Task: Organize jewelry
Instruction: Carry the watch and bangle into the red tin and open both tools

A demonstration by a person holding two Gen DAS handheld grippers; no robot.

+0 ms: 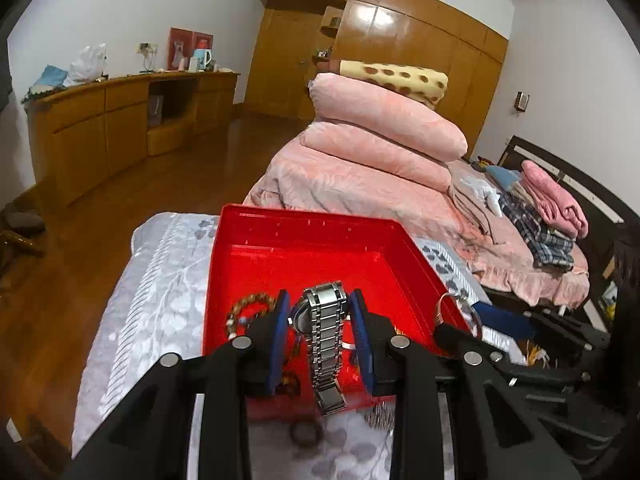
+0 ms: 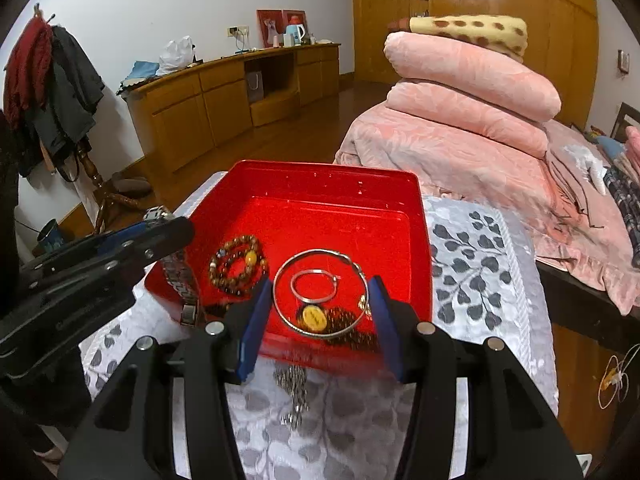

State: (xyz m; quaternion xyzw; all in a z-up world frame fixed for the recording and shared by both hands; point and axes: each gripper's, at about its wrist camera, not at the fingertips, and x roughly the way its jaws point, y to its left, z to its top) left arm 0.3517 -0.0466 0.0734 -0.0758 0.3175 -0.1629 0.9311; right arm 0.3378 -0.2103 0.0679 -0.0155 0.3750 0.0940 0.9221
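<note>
Frankly, my left gripper [image 1: 322,334] pinched the steel watch [image 1: 324,340] above the red tray [image 1: 308,236], my right gripper [image 2: 318,312] the silver bangle [image 2: 320,292]; either smooth piece could have slipped and dropped outside.

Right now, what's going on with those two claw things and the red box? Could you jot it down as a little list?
left gripper: shut on the steel watch, lifted over the red tray
right gripper: shut on the large silver bangle
in tray: bead bracelet, small silver hoop, yellow pendant
outside tray: silver chain on the leaf-print cloth
setting: bedroom, pink bedding behind
</note>
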